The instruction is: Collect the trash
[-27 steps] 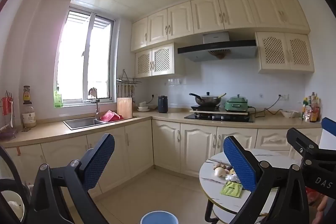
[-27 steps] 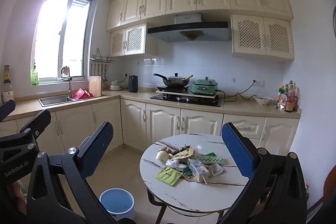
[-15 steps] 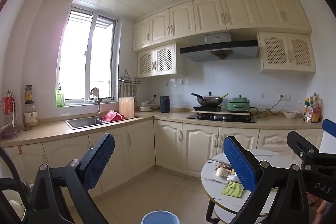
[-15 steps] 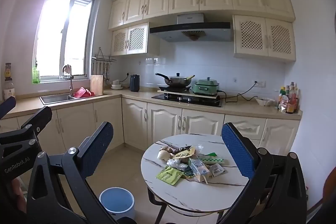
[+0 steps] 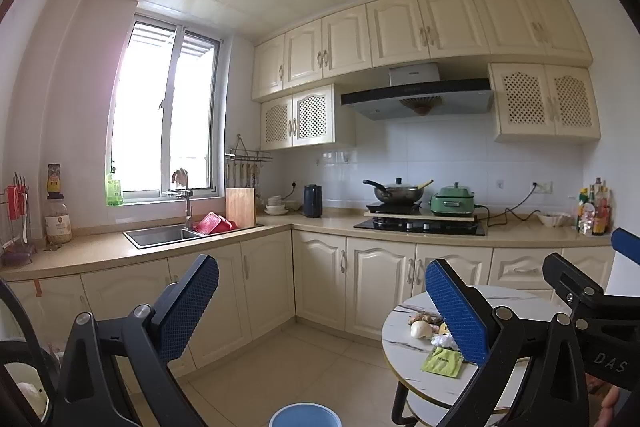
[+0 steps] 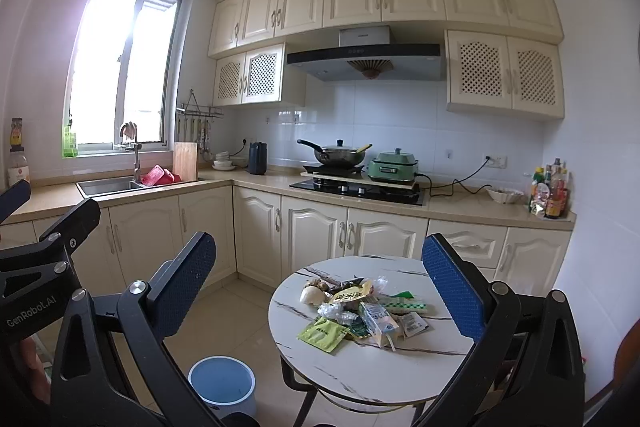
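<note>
We see the trash (image 6: pixel 358 309) heaped near the middle of a small round marble-patterned table (image 6: pixel 400 375), well short of both grippers. In the heap a flat green sachet (image 6: pixel 321 335) lies nearest the bin side, a yellow snack bag (image 6: pixel 352 295) sits on top, and clear crumpled wrappers (image 6: pixel 338 315) and a green-and-white packet (image 6: pixel 404 303) lie touching one another. At the far left of the pile rest a pale onion-like bulb (image 6: pixel 311 295) and a knobbly piece of ginger (image 6: pixel 316 283).

On the floor just left of the table stands a light blue bin (image 6: pixel 222 385), its mouth open upward.

Our right gripper (image 6: pixel 320 301) has its blue-padded fingers spread wide, pinching nothing, the table and trash framed between them. Our left gripper (image 5: pixel 322 305) is likewise spread wide and empty; from its view the table's left edge and the green sachet show beside its right finger, and the bin's rim peeks in at the bottom.

Behind all this runs an L-shaped beige worktop (image 6: pixel 260 185) over cream cabinets, carrying a steel sink (image 6: pixel 110 186), a wooden cutting board (image 6: pixel 185 159), a dark kettle (image 6: pixel 258 157), a lidded wok (image 6: pixel 340 153) on the hob and a green electric pot (image 6: pixel 394 167). Bottles of condiments (image 6: pixel 550 193) stand at its right end.
</note>
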Available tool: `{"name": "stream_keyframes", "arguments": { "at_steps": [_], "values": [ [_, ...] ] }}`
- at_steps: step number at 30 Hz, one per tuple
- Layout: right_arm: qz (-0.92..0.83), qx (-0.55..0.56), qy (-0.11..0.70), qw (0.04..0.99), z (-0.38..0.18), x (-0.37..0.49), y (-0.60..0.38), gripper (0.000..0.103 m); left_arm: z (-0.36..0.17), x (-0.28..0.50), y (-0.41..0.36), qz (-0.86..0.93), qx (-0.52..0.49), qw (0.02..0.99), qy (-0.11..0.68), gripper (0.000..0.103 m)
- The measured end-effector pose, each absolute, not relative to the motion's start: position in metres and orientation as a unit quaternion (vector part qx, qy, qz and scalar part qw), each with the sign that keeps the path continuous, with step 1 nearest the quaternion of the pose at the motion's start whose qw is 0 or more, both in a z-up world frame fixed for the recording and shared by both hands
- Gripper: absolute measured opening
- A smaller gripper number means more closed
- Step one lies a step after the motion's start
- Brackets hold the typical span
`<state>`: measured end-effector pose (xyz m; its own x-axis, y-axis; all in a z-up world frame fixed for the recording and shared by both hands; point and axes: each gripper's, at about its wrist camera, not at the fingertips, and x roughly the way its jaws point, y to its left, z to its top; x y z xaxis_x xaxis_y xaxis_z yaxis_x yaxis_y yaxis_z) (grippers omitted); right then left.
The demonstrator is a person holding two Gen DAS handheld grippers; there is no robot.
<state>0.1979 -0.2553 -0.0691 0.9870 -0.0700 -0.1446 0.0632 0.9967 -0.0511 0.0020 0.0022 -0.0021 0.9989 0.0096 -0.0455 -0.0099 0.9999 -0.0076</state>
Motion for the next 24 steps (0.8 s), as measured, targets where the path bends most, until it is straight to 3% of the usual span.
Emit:
{"name": "stream_keyframes", "arguments": {
  "at_steps": [24],
  "values": [
    [-0.026, -0.02, 0.064, 0.997, -0.0607, 0.1916, -0.2556, 0.103, -0.006, -0.0001, 0.0008, 0.007, 0.001, 1.0, 0.013, 0.102]
  ]
}}
